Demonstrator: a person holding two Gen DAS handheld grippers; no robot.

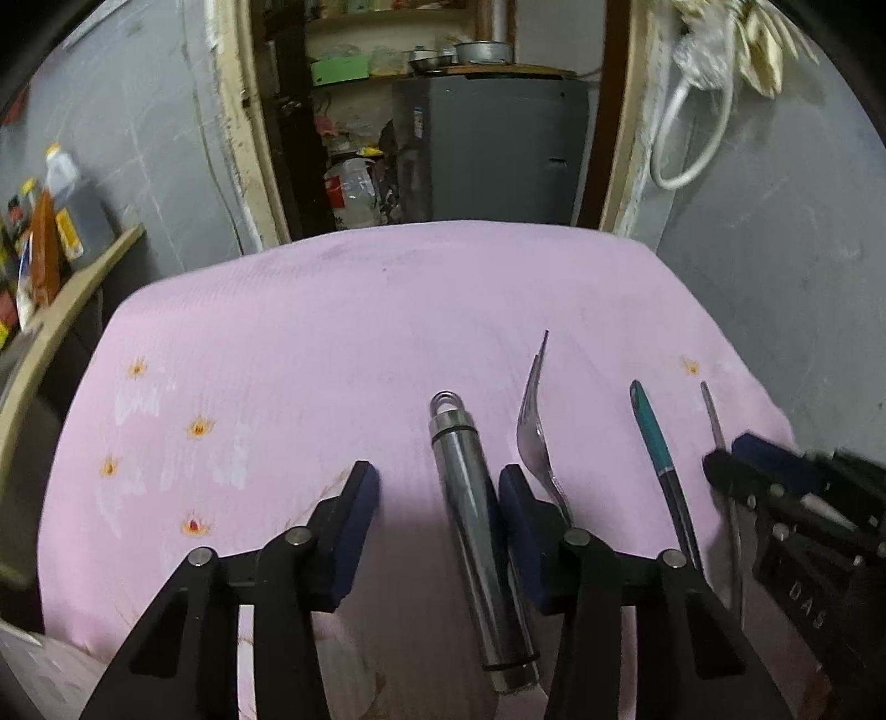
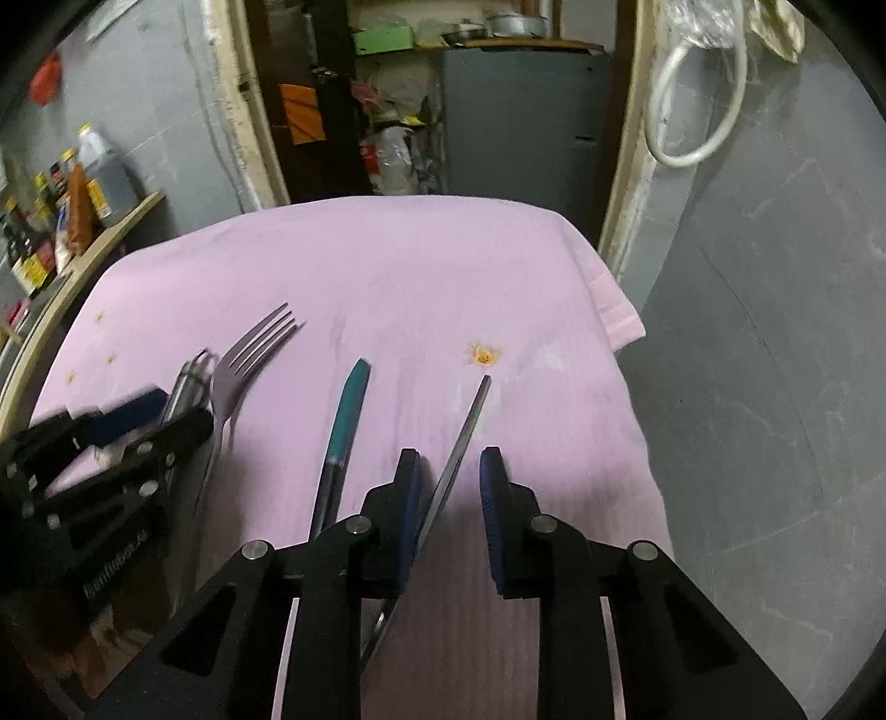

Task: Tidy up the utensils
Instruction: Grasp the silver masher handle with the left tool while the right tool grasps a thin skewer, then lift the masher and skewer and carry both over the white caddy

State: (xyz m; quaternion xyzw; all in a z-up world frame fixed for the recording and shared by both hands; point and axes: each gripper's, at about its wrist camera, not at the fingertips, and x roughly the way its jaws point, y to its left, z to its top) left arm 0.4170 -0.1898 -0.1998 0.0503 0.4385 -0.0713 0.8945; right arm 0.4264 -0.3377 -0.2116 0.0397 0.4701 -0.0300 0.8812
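Both jaws sit open: left gripper [image 1: 437,509] straddles the steel handle [image 1: 476,531] on the pink cloth [image 1: 277,343], right gripper [image 2: 448,498] around the thin blade [image 2: 454,459]. I'd center each piece before squeezing, since neither is centered, so nothing twists out sideways.

A lived-in home, by a kitchen or pantry corner. A table under a pink cloth [image 1: 310,332] with small embroidered flowers stands before an open doorway [image 1: 432,111] into a cluttered store room, where shelves hold metal pots [image 1: 482,51], a green box and plastic bags. A wooden side shelf [image 2: 83,243] carries sauce bottles and a dark jug against grey, scuffed walls.
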